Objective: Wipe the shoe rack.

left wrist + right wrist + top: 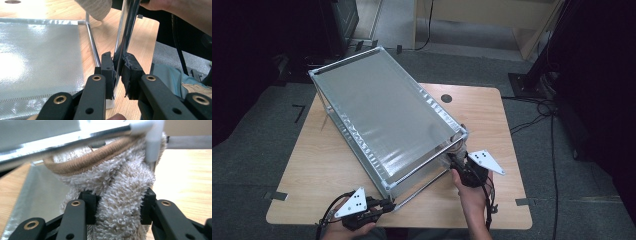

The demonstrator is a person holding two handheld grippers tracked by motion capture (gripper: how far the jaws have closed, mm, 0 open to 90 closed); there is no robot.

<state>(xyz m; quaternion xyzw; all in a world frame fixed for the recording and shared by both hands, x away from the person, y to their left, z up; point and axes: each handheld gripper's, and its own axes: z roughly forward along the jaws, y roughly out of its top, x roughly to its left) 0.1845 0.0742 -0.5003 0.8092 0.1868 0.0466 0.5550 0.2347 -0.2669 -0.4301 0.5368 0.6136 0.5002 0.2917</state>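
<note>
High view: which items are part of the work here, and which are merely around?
In use:
- metal rack
- fluffy beige cloth, clamped in right claw
- rack's chrome post, clamped in left claw

Just around:
- floor cables
- wooden board

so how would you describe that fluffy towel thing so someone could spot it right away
Start from the wooden table and the silver metal shelf rack on it. Go to the rack's near right corner post, where the right gripper clamps a cream terry-cloth piece with a tan corded edge, bunched against the post. It is the one soft, fuzzy thing among hard, shiny metal.
</note>
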